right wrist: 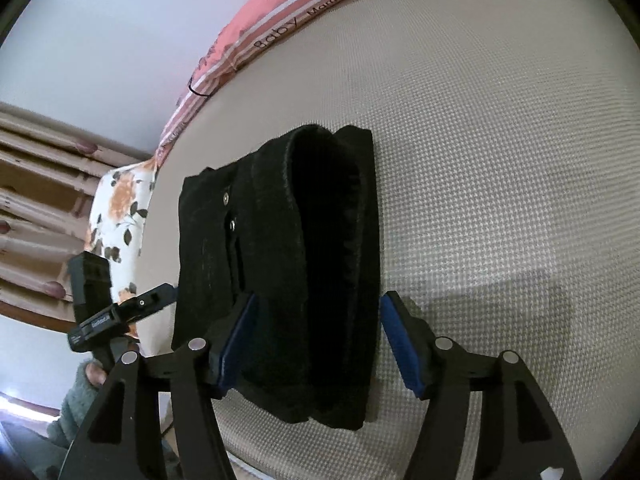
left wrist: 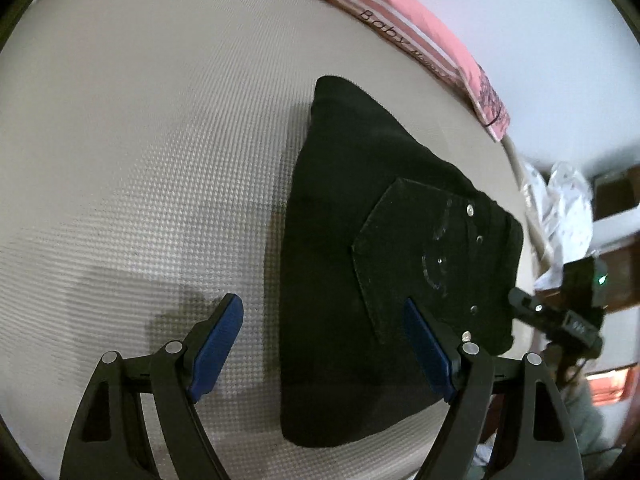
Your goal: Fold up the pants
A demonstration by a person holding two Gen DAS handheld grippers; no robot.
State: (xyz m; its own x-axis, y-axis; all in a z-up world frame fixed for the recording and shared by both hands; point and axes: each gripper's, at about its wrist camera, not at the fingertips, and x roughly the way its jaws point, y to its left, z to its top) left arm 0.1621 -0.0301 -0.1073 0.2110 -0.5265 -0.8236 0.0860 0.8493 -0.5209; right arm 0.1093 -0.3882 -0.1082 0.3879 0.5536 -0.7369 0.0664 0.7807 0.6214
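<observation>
**Folded black pants on a textured bed, seen from both grippers**

Left wrist view. The beige waffle-textured bed fills the left and centre. The left gripper hangs over it with its 2 blue pads spread wide and nothing clamped: the left pad is above bare bed, the right pad above the near part of the pants. The pants lie folded in a compact black stack right of centre, a back pocket with metal rivets facing up. A pink striped cloth printed "Baby" runs along the far edge of the bed. At the right border the right gripper shows as a dark device beyond the pants; its jaws cannot be read from here.

Right wrist view. At the left border is the left gripper, held by a hand in a fuzzy grey-green sleeve, with a floral cloth behind it. The pants lie in the centre, their folded layers and 2 rivets visible. The right gripper straddles the near end of the stack, jaws released; the pads stand on either side of the fabric without pressing it. Bare bed extends to the right, and the pink cloth lies along its far edge.
</observation>
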